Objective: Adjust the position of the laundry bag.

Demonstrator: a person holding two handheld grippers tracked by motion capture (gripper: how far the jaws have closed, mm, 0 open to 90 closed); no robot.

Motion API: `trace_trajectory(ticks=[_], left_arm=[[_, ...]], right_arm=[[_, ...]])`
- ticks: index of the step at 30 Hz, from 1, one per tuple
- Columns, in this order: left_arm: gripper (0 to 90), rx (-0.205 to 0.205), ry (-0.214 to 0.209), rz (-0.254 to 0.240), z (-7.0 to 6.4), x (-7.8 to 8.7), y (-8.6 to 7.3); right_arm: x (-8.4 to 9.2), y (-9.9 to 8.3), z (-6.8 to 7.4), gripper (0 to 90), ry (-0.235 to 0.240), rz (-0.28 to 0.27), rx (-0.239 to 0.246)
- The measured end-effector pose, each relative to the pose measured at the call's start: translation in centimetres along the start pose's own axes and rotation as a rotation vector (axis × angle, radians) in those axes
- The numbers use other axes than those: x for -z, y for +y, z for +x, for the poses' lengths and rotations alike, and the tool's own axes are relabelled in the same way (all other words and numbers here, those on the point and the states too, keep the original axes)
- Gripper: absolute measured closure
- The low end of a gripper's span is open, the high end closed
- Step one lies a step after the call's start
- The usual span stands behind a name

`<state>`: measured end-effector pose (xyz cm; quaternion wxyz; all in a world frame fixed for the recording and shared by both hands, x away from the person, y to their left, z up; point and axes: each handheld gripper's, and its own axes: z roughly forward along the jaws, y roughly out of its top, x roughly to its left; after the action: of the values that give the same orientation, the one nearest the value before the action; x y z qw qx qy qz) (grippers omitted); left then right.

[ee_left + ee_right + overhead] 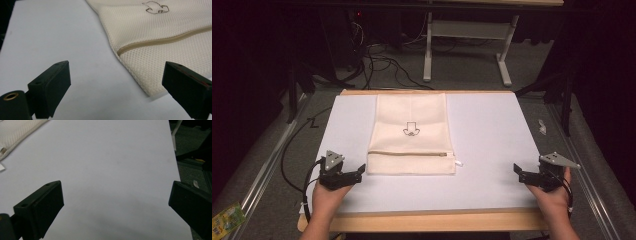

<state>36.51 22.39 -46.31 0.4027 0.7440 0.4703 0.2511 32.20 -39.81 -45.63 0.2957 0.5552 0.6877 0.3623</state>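
A cream mesh zip bag (412,134) lies flat in the middle of the white table top (492,145), with a small black outline print (410,130) on it and a tan zipper (409,153) near its front edge. In the left gripper view the bag (160,37) and its zipper (160,41) lie just ahead on the right. My left gripper (360,172) rests at the front left, close to the bag's near left corner, open and empty (116,82). My right gripper (518,172) stands open and empty at the front right (116,205), well apart from the bag (17,131).
A wooden rim (432,220) runs along the table's front edge. Cables (382,62) and a white desk frame (462,35) stand on the floor behind. A green packet (226,216) lies at the lower left, off the table.
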Motion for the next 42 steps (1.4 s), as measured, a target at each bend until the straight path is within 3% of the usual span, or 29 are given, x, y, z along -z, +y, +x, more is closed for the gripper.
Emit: trace_trajectory(ticks=[2,5,7,11,13,14,16,20,23,27,28,30,35,38,42], left_arm=[[9.5,-0.006,0.007,-0.02,-0.3,0.3,0.2],[12.5,0.012,-0.027,-0.053,-0.6,0.8,0.4],[13.0,0.015,-0.033,-0.051,-0.8,0.9,0.6],[12.9,0.04,-0.011,-0.061,-0.8,1.2,0.7],[11.9,0.053,-0.013,-0.075,-0.7,1.2,0.8],[11.7,0.052,-0.012,-0.076,-0.8,1.2,0.8],[11.8,0.058,-0.019,-0.068,-0.8,1.2,0.9],[15.1,0.039,-0.029,-0.069,-1.0,1.2,1.2],[15.9,0.017,-0.055,-0.048,-1.4,1.0,1.3],[18.0,-0.032,-0.047,-0.029,-1.9,0.9,1.2],[21.5,-0.034,-0.049,-0.032,-1.9,1.0,1.2],[22.2,-0.041,-0.046,-0.042,-1.9,1.1,1.1],[23.7,-0.032,-0.052,-0.071,-1.7,1.5,1.0],[24.1,-0.028,-0.038,-0.087,-1.5,1.6,1.0],[22.6,-0.022,-0.023,-0.092,-1.2,1.5,0.9]], right_arm=[[0.1,0.0,0.0,0.1,0.004,-0.009,-0.004],[0.5,0.1,0.4,3.1,0.032,-0.016,-0.002],[1.0,0.2,1.0,4.9,0.041,-0.038,0.0],[1.4,0.6,2.0,9.0,0.056,-0.066,0.017],[1.3,0.9,3.1,13.0,0.09,-0.071,0.044],[0.9,1.1,4.6,15.1,0.132,-0.059,0.06],[0.7,1.2,5.3,15.1,0.156,-0.054,0.067],[0.0,2.2,8.8,18.6,0.262,-0.039,0.092],[-1.4,3.5,11.5,35.5,0.309,0.002,0.11],[-4.3,5.0,14.2,39.9,0.291,0.026,0.128],[-6.7,5.7,15.2,40.6,0.268,0.056,0.122],[-7.5,5.8,15.5,40.6,0.257,0.066,0.126],[-11.8,7.0,17.0,44.9,0.234,0.123,0.121],[-12.9,7.3,17.5,48.0,0.237,0.147,0.104],[-13.9,7.0,18.4,65.2,0.21,0.187,0.105]])
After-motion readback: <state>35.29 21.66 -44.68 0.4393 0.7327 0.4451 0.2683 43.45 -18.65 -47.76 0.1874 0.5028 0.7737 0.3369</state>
